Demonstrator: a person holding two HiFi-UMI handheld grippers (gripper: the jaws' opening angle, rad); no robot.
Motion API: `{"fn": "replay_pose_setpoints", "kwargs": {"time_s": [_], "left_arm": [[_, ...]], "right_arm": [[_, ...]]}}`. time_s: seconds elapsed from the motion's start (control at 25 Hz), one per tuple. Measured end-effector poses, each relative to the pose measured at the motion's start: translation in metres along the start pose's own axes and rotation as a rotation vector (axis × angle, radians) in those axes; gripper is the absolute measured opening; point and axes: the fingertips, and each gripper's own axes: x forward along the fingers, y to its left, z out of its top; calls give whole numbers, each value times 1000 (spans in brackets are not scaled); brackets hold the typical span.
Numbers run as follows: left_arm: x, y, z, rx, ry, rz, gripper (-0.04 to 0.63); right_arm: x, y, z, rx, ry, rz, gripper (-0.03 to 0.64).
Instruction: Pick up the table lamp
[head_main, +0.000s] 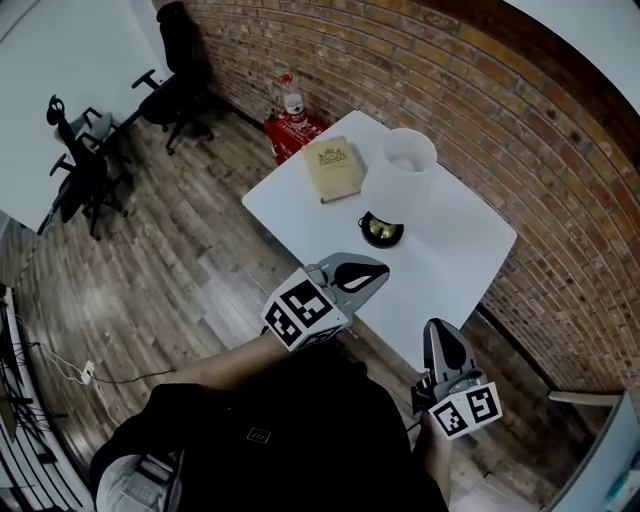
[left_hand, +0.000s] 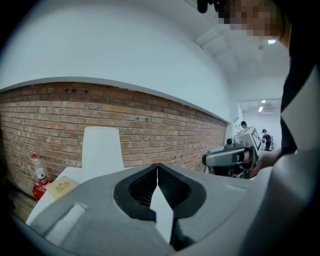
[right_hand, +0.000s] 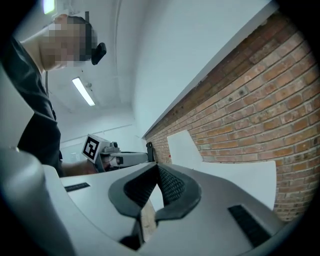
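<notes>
The table lamp stands on a white table (head_main: 455, 260), with a white shade (head_main: 408, 160) over a dark, brass-coloured base (head_main: 381, 230). My left gripper (head_main: 378, 270) hovers at the table's near edge, just short of the base, its jaws shut and empty. My right gripper (head_main: 438, 328) hangs off the near right edge, also shut and empty. In the left gripper view the shade (left_hand: 102, 147) rises left of my shut jaws (left_hand: 158, 166), and the right gripper (left_hand: 232, 157) shows at the right. In the right gripper view the shade (right_hand: 184, 147) stands beyond the closed jaws (right_hand: 157, 166).
A tan book (head_main: 333, 168) lies on the table left of the lamp. A red object with a bottle (head_main: 292, 120) sits on the floor beyond the table. A brick wall (head_main: 560, 170) runs behind the table. Black office chairs (head_main: 175, 70) stand at the far left.
</notes>
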Motion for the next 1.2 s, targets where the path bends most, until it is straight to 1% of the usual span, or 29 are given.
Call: {"fn": "replay_pose_setpoints", "kwargs": {"time_s": [0.08,0.16,0.28,0.36,0.52,0.72,0.8,0.88,0.96,1.12,1.16,1.2], "left_arm": [[11,7,-4,-20,17,19,8],[23,17,-4,-18,25,38,8],[45,42,-1,6,5,67,8],[55,57,-8,6,-8,101,8],[79,90,-40,-63,5,136,8],[109,129,-91,-183,83,199,11],[115,141,-109,-204,102,223,9],[119,152,-126,-209,113,246,9],[119,158,-141,-211,129,251,9],[123,159,-156,-152,148,252,14],[125,161,-158,-144,146,261,64],[128,164,-160,-143,141,270,153]], "right_arm": [[9,-8,-1,17,12,6,14],[27,-21,-4,36,30,-6,14],[61,-37,-4,45,47,-13,14],[77,-40,-9,48,79,0,14],[107,-61,-25,91,127,-11,14],[142,-102,-45,96,162,-38,14],[152,-117,-51,117,155,-61,14],[161,-126,-56,124,150,-74,14],[167,-128,-62,125,151,-70,14],[169,-127,-71,135,153,-70,14],[169,-127,-73,140,154,-70,14],[169,-127,-76,144,155,-71,14]]}}
